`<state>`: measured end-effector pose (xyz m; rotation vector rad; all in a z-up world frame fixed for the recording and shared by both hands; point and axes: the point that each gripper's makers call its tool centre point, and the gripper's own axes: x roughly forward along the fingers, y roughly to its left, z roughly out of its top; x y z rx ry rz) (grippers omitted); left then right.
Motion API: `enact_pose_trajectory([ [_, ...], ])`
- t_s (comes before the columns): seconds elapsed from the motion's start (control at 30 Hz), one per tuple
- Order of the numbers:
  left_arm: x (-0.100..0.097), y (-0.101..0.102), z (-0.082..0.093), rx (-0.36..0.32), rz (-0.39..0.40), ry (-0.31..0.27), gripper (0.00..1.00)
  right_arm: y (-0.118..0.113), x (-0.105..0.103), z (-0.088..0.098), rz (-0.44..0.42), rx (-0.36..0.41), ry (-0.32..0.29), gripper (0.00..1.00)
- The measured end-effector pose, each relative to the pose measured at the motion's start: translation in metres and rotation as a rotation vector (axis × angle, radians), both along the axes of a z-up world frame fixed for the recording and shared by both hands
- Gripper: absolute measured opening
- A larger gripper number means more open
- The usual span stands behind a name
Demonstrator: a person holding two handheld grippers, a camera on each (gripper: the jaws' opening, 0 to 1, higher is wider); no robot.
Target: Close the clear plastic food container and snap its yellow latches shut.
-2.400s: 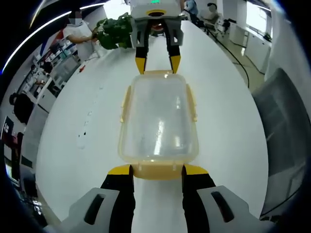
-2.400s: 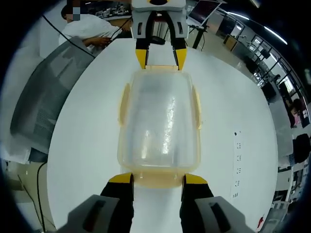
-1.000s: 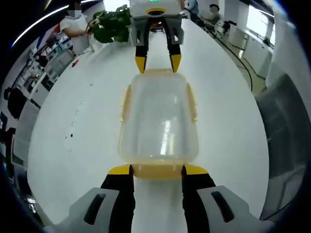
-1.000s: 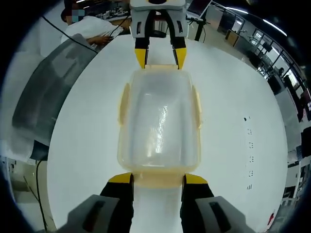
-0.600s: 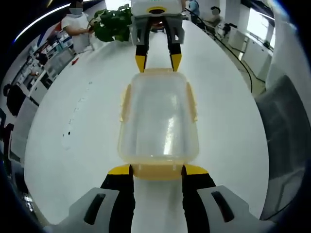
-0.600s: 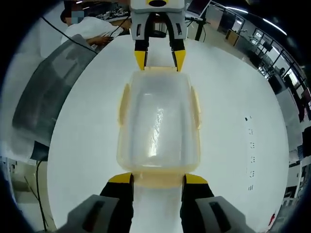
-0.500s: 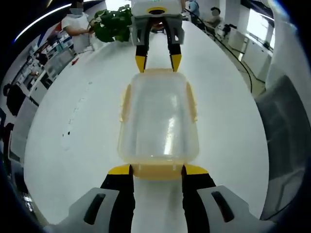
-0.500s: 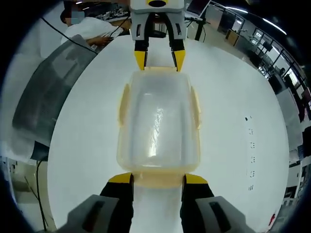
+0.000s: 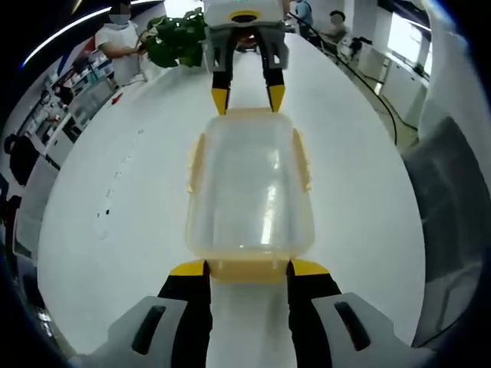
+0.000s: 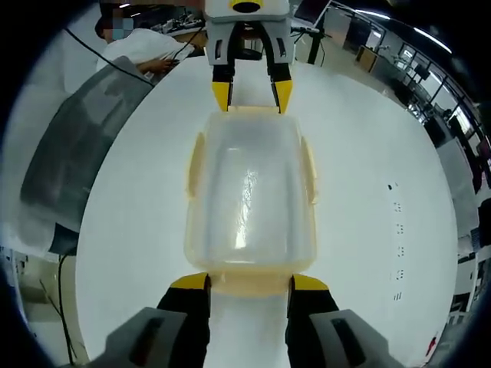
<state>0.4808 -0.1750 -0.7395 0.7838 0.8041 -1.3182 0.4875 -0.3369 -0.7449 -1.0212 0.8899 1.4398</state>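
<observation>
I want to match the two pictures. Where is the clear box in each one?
Left gripper view: the box sits mid-picture, between the left gripper below and the right gripper above.
Right gripper view: the box is mid-picture again, grippers swapped.
Shared landmark: the white table.

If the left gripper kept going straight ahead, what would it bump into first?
Most likely the yellow end latch of the clear container, which lies right between and ahead of the left gripper's open jaws. It looks very close already, perhaps touching; depth is hard to judge. Beyond the container sits the right gripper.
</observation>
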Motion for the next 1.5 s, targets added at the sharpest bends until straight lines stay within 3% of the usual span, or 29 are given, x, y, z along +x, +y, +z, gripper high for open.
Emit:
enact_pose_trajectory([
  [0.2,0.005,0.001,0.002,0.005,-0.01,-0.046,0.38,0.0,0.001,0.0,-0.01,0.023,-0.014,0.38],
  [0.47,0.009,0.007,0.003,0.003,-0.005,-0.063,0.44,0.0,0.002,0.005,-0.031,0.043,-0.005,0.44],
  [0.6,0.006,0.01,0.009,-0.01,0.006,-0.031,0.45,0.0,0.004,0.012,-0.052,0.064,-0.012,0.44],
  [0.73,0.004,0.011,0.017,-0.024,-0.003,-0.037,0.41,0.0,0.007,0.02,-0.078,0.079,-0.033,0.43],
  [0.93,0.007,0.011,0.023,-0.055,0.101,-0.008,0.39,0.004,0.007,0.022,-0.152,0.101,-0.028,0.37],
  [1.17,0.005,0.008,0.024,-0.064,0.145,-0.024,0.4,0.006,0.004,0.023,-0.26,0.123,-0.005,0.36],
  [1.27,0.005,0.008,0.024,-0.063,0.174,-0.023,0.39,0.014,0.001,0.026,-0.311,0.171,0.014,0.37],
  [1.5,0.005,0.007,0.029,-0.092,0.238,-0.009,0.38,0.019,-0.003,0.026,-0.36,0.197,0.022,0.39],
])
